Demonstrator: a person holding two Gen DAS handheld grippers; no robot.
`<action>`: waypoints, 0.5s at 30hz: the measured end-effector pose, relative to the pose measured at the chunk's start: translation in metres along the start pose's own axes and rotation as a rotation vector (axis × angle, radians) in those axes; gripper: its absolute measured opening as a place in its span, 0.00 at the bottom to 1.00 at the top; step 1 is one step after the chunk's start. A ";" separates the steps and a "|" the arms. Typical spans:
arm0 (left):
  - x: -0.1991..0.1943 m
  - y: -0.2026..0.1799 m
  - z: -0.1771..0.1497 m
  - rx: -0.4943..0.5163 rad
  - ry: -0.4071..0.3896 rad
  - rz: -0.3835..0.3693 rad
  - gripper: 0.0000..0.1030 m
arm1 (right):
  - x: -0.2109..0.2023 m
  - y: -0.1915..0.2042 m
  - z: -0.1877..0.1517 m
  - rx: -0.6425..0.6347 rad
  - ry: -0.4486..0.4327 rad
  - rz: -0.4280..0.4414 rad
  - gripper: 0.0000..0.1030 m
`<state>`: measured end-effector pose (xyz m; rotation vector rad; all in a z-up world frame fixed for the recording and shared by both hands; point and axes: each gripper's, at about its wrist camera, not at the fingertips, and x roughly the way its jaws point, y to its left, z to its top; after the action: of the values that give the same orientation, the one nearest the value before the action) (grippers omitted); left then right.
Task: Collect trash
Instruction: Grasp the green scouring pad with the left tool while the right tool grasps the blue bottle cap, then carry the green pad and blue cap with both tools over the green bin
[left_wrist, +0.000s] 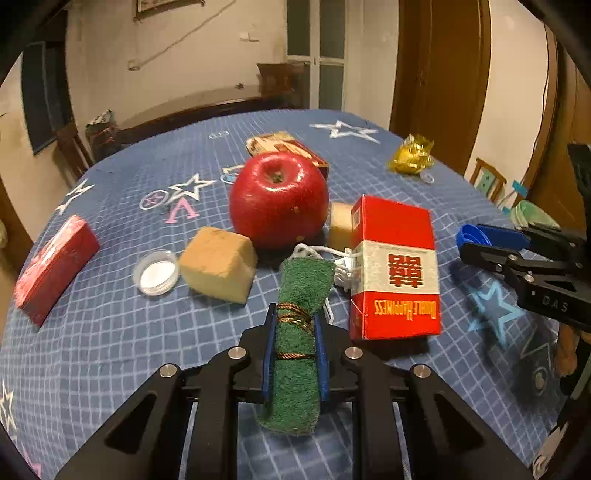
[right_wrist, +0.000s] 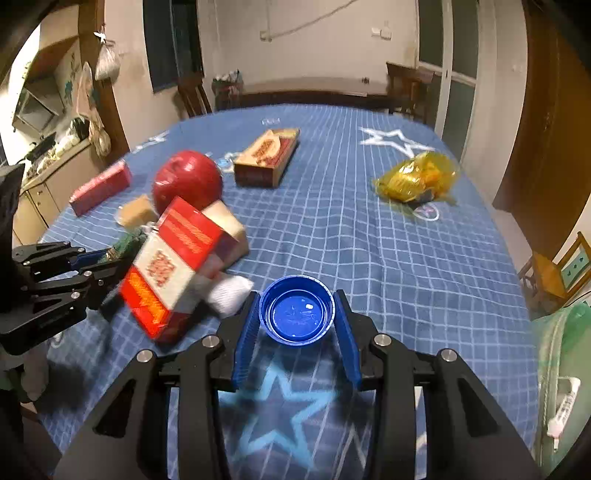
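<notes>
The left tool (left_wrist: 294, 328) clamps a green scouring roll (left_wrist: 299, 332). The right tool (right_wrist: 297, 314) pinches an empty blue cap (right_wrist: 296, 314). Only the left view shows a clear lid (left_wrist: 156, 272) at nine o'clock.

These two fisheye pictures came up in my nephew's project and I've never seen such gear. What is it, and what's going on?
A person holds two hand-held tongs, each carrying a camera looking along its fingers. The left tongs are shut on a rolled green scouring pad. The right tongs have a blue bottle cap between their fingers. On the blue tablecloth lie a red apple, a red cigarette pack, sponge blocks and a yellow wrapper.
</notes>
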<state>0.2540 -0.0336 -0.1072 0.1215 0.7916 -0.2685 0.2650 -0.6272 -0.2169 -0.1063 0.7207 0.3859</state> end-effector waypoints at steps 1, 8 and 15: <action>-0.008 0.002 -0.002 -0.012 -0.019 0.009 0.19 | -0.007 0.002 -0.003 -0.001 -0.016 -0.002 0.37; -0.060 0.007 -0.006 -0.078 -0.145 0.061 0.19 | -0.050 0.012 -0.011 0.010 -0.141 -0.011 0.37; -0.106 -0.030 -0.007 -0.070 -0.269 0.040 0.19 | -0.097 0.024 -0.015 0.024 -0.291 -0.045 0.37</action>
<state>0.1694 -0.0406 -0.0362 0.0335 0.5303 -0.2135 0.1799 -0.6379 -0.1633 -0.0419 0.4347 0.3404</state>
